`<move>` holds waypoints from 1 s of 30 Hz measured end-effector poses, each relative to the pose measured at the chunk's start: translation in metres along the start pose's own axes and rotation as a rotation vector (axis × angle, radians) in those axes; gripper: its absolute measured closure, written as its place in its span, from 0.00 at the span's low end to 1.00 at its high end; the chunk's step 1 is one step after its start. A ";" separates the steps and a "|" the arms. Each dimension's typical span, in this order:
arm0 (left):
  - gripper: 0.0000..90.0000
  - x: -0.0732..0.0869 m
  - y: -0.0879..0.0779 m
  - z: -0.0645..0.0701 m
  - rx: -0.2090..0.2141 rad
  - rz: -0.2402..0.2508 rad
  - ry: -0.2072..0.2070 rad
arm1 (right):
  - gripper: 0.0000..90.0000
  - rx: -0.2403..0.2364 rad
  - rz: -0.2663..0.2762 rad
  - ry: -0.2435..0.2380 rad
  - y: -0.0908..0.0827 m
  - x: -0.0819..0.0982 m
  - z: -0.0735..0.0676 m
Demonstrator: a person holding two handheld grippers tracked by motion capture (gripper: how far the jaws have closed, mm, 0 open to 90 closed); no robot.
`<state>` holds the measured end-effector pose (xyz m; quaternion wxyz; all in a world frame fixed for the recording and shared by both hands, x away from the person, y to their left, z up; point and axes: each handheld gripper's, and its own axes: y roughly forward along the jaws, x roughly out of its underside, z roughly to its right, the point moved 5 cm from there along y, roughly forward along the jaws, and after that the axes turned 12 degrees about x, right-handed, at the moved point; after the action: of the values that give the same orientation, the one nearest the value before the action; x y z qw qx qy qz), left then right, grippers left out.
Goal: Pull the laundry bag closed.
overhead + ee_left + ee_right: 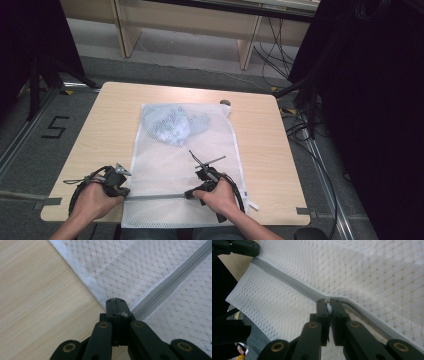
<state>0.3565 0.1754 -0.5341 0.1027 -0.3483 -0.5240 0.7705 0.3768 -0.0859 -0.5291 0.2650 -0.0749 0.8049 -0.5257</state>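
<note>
High view: a white mesh bag (185, 170) is being kept flat on the table (100, 130), its near end overhanging the front edge, with a pale garment (172, 125) bundled inside at the far end.
Zip: a grey zip (155, 197) is being stretched across the bag's near end, between the two grippers.
Left gripper: the left gripper (116, 305) is being held at the bag's left edge, jaws pressed together on the mesh right at the zip's end (140, 310).
Right gripper: the right gripper (329, 304) is being held farther along the zip (287, 280), jaws pinching a small white piece that is probably the pull; the zip line is being lifted there.
Handling: the bag is being judged light, limp and easily puckered; nothing stiff is being offered but the zip tape.
Where to hold: the seam beside the zip end is being favoured as the anchor, the pull as the place for drawing.
Risk: thin mesh is likely to be snagged or slipped if tension is being lost.
</note>
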 end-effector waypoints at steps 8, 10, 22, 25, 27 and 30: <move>1.00 0.000 0.000 0.000 0.001 -0.002 0.000 | 0.97 -0.001 -0.007 0.002 -0.002 0.001 0.001; 1.00 0.000 0.001 -0.001 0.008 0.010 0.002 | 0.97 -0.003 -0.006 0.003 -0.002 0.000 0.001; 1.00 0.000 0.000 0.000 0.001 0.000 -0.001 | 0.97 0.013 -0.019 0.019 -0.004 0.002 0.004; 1.00 0.000 0.000 -0.001 0.003 0.000 0.003 | 0.97 0.014 -0.005 0.002 -0.004 0.001 0.006; 1.00 0.000 0.000 0.000 0.001 0.001 0.000 | 0.97 0.011 -0.006 0.015 -0.005 0.002 0.006; 1.00 0.000 0.002 -0.001 0.006 0.023 0.004 | 0.97 0.005 -0.001 0.002 -0.006 0.001 0.006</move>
<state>0.3574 0.1749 -0.5355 0.0958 -0.3554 -0.5172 0.7727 0.3777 -0.0937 -0.5265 0.2642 -0.0741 0.8039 -0.5277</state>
